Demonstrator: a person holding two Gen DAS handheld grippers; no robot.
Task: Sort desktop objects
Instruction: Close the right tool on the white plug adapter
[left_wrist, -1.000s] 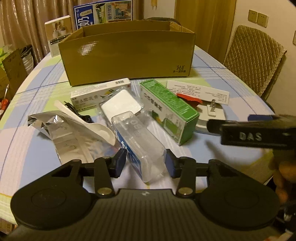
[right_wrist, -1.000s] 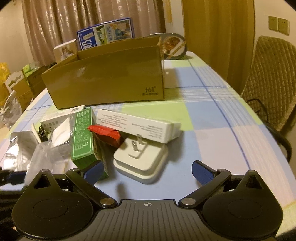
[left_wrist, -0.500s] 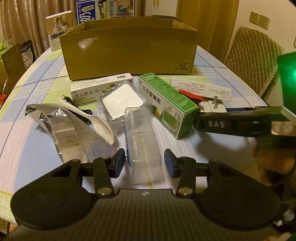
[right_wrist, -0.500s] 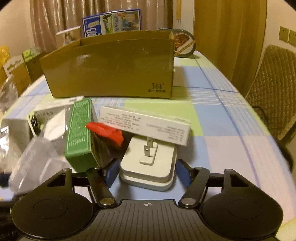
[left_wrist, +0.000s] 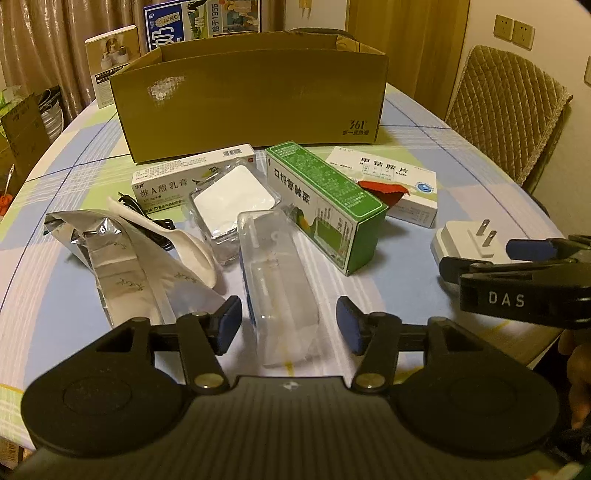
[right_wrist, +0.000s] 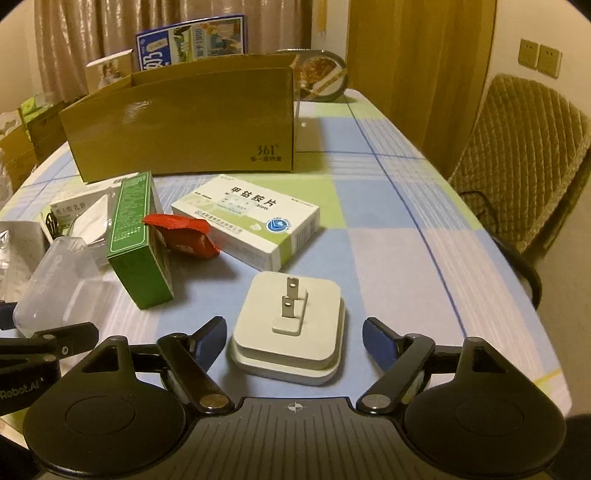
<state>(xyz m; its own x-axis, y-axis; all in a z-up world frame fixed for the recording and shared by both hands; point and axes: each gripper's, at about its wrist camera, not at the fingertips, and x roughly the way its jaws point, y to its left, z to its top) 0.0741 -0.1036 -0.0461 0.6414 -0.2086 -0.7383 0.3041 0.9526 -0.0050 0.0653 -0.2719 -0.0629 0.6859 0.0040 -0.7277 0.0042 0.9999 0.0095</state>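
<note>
A clear plastic box (left_wrist: 277, 273) lies on the table between the pads of my left gripper (left_wrist: 289, 326). Its jaws are opening and a gap shows on each side of the box. A white plug adapter (right_wrist: 291, 325) lies prongs up between the pads of my right gripper (right_wrist: 295, 338), whose jaws are also opening and do not touch it. Behind the adapter lie a white medicine box (right_wrist: 251, 218), a red packet (right_wrist: 181, 236) and a green box (right_wrist: 136, 236). An open cardboard box (left_wrist: 251, 99) stands at the back.
Left of the clear box lie a white spoon (left_wrist: 184, 247), a foil packet (left_wrist: 114, 251), a black cable, a white ointment box (left_wrist: 184, 181) and a clear tray with a white pad (left_wrist: 232, 203). A padded chair (right_wrist: 524, 177) stands past the table's right edge.
My left jaws have widened off the clear box, which now lies flat. My right jaws closed around the adapter, drew it clear of the white medicine box, then widened again.
</note>
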